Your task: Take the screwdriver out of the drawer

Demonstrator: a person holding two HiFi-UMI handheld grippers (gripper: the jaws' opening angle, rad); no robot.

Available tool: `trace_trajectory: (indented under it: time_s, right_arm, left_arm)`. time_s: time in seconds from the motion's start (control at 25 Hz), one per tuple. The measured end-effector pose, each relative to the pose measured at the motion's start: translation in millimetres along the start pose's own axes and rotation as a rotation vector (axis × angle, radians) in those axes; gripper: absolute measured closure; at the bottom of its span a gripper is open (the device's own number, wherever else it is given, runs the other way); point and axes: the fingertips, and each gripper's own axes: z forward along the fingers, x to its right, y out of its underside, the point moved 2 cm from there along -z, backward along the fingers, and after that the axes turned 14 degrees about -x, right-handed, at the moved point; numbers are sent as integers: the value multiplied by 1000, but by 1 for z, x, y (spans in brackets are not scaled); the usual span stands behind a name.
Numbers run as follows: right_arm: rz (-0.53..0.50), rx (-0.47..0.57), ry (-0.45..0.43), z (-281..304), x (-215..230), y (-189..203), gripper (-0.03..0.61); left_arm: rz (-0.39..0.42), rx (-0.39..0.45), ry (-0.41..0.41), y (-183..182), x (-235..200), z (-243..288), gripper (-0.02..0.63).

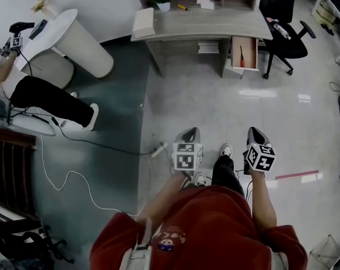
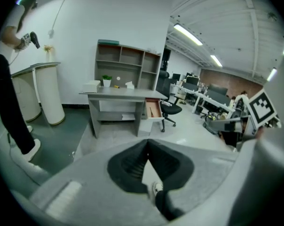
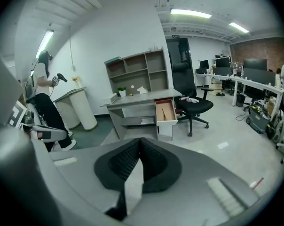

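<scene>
Inside the open drawer [image 1: 250,48], under the right end of the desk [image 1: 204,24]: screwdriver [image 1: 241,58], laid lengthwise on the drawer bottom, red handle toward the drawer front, dark shaft toward the back. Appeared likewise in the right gripper view, a little left of the drawer's centre line. Could not be confirmed in the left gripper view; possibly the faint dark streak in the drawer, too small to tell.

Judged as the approach stage, with no reach begun. Called first for closing the gap to the desk, squarely on the drawer's open front. Called next for parting the jaws of one gripper before entry, not inside the drawer. Recommended descent from above, pads set across the red handle rather than the thin shaft, then a straight lift clear of the drawer walls. Favoured the right gripper [image 1: 256,133], roughly in line with the drawer, over the left gripper [image 1: 191,131], further off to the side.

Lay well apart from both grippers, ahead of them across a broad stretch of floor [image 1: 215,106]. Showed both grippers low before the torso [image 1: 215,229], aimed toward the desk. Showed each pair of jaws pressed together at the tips, nothing between the pads, nothing held.

Warranted care with the office chair [image 1: 282,35] just beside the drawer on the right.
</scene>
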Motion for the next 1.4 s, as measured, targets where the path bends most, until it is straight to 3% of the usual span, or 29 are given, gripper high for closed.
trace_trajectory:
  time_s: [0.96,1.4]
  right_arm:
    - [19,-46,-76,104,162,-155,578]
    - [11,-54,-107,137,216,-201,577]
  left_arm:
    - [-27,-35,-54,-181,65,153,615]
    - [-28,-43,-95,-234,85,196,615]
